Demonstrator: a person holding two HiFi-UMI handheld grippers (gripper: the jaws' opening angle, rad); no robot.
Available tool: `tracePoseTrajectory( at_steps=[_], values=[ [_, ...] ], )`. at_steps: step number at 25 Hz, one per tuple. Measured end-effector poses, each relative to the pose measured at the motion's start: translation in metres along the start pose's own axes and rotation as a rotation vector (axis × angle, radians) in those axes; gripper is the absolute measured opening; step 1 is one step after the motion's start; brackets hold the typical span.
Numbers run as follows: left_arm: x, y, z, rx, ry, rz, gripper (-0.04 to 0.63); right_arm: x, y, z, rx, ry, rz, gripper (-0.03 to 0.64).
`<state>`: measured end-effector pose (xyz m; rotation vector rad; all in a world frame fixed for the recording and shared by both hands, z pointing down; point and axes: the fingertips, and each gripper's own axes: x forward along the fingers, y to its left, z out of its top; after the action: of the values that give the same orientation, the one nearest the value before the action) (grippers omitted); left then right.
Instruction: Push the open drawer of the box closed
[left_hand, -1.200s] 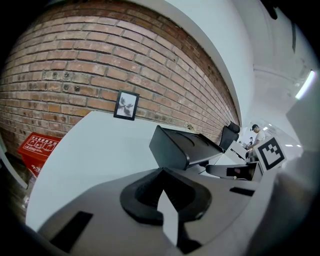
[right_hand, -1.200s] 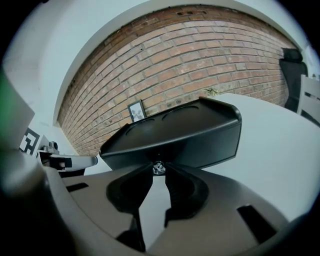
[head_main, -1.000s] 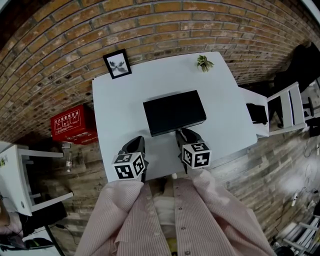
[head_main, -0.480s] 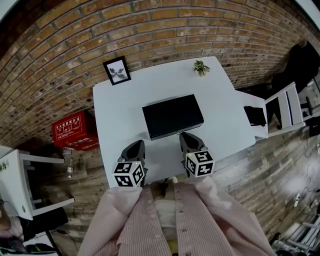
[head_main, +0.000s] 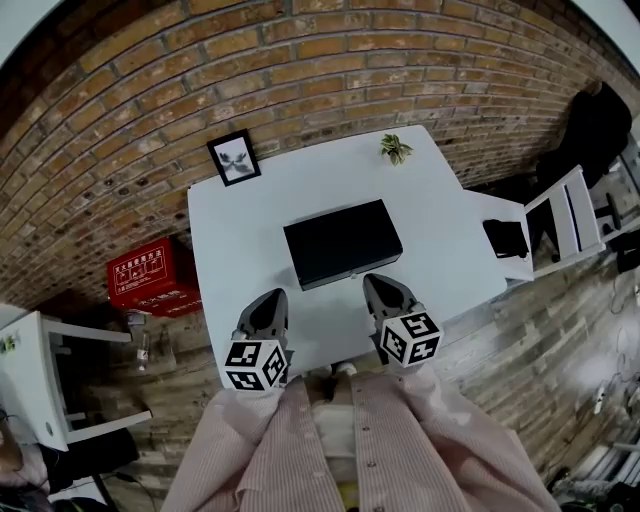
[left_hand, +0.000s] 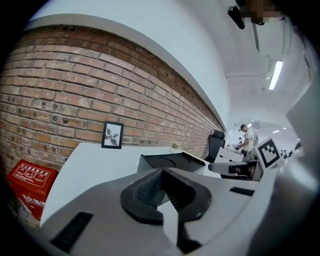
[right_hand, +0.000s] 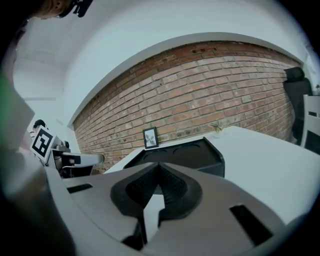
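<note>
Left gripper (head_main: 268, 303) and right gripper (head_main: 383, 290) are both pinched shut on nothing, the right's jaws having just been closing. The black box (head_main: 343, 238) sits just ahead, between them. Its drawer looks pushed in, so any finishing nudge should press squarely at the front's centre.

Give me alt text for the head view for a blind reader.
A black box sits on a white table, drawer apparently closed, with the left gripper and right gripper shut and empty just short of it. A framed picture and small plant stand by the brick wall.
</note>
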<state>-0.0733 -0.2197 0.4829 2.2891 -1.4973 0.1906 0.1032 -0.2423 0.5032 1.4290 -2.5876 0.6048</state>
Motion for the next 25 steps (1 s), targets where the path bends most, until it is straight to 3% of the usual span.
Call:
tracePoseTrajectory(
  at_steps=[12, 25],
  values=[
    [-0.021, -0.018, 0.041, 0.126, -0.099, -0.034, -0.006, -0.031, 0.019, 0.050, -0.077, -0.133, 0.106, 0.005],
    [-0.044, -0.017, 0.072, 0.179, -0.167, 0.003, -0.006, -0.066, 0.017, 0.093, -0.109, -0.260, 0.071, 0.005]
  ],
)
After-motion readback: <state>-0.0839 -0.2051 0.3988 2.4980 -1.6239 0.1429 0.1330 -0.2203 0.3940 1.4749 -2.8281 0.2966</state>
